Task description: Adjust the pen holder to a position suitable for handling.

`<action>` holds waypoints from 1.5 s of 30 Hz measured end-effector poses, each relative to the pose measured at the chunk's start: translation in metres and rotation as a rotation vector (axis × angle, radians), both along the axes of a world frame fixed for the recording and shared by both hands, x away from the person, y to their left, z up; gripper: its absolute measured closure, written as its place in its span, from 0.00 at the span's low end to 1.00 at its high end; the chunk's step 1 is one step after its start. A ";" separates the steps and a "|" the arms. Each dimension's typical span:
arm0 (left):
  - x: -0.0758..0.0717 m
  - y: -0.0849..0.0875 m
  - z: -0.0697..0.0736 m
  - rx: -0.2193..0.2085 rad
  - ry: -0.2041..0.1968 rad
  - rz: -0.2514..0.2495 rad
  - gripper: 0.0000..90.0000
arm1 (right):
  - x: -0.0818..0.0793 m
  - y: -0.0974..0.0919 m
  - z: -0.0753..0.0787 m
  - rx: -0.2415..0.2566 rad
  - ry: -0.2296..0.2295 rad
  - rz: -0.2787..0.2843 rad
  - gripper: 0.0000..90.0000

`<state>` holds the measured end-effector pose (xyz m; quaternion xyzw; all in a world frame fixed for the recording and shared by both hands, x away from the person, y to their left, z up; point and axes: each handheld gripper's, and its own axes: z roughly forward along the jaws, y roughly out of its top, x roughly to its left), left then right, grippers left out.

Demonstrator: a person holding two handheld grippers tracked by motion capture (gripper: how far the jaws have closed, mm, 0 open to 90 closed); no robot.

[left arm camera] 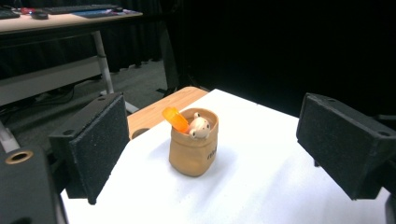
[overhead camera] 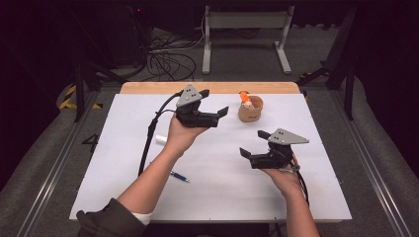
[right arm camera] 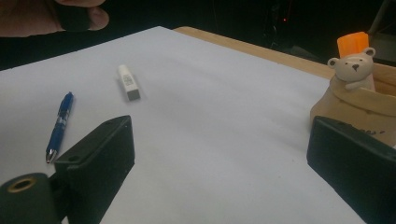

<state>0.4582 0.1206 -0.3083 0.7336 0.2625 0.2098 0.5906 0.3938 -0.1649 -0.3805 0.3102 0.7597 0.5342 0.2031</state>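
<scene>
Up on the high view, the left tool (overhead camera: pixel 216 109) hangs above the white worktop (overhead camera: pixel 217 197), jaws spread wide with nothing between them, pointing across toward the tan pouch (overhead camera: pixel 250 110). That pouch stands near the far edge, with an orange marker (overhead camera: pixel 244 96) and a little bear (overhead camera: pixel 248 104) poking out of the top. The right tool (overhead camera: pixel 254 143) sits lower and closer to the person, also released and empty. A white eraser (overhead camera: pixel 161 139) lies just beside the left wrist, and a blue pen (overhead camera: pixel 179 176) lies by the left forearm, well apart from the pouch.

Left gripper view next: both black jaws stand far apart, gripping nothing. Pouch (left arm camera: pixel 194 148) sits upright on the worktop (left arm camera: pixel 261 186) between them but farther off, not touching either pad. Marker (left arm camera: pixel 175 119) leans to one side, bear (left arm camera: pixel 199 127) peeks over the rim.

Right gripper view: jaws wide open again, empty. Pen (right arm camera: pixel 60 125) and eraser (right arm camera: pixel 128 82) lie flat on the worktop (right arm camera: pixel 210 140), near each other but apart. Pouch (right arm camera: pixel 359 105) is off at the edge with the bear (right arm camera: pixel 352 65) and marker (right arm camera: pixel 353 44) on top.
</scene>
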 end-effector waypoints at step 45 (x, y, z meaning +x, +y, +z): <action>-0.086 0.091 -0.020 0.022 -0.016 0.024 0.09 | -0.008 0.043 -0.003 -0.031 -0.002 0.062 0.18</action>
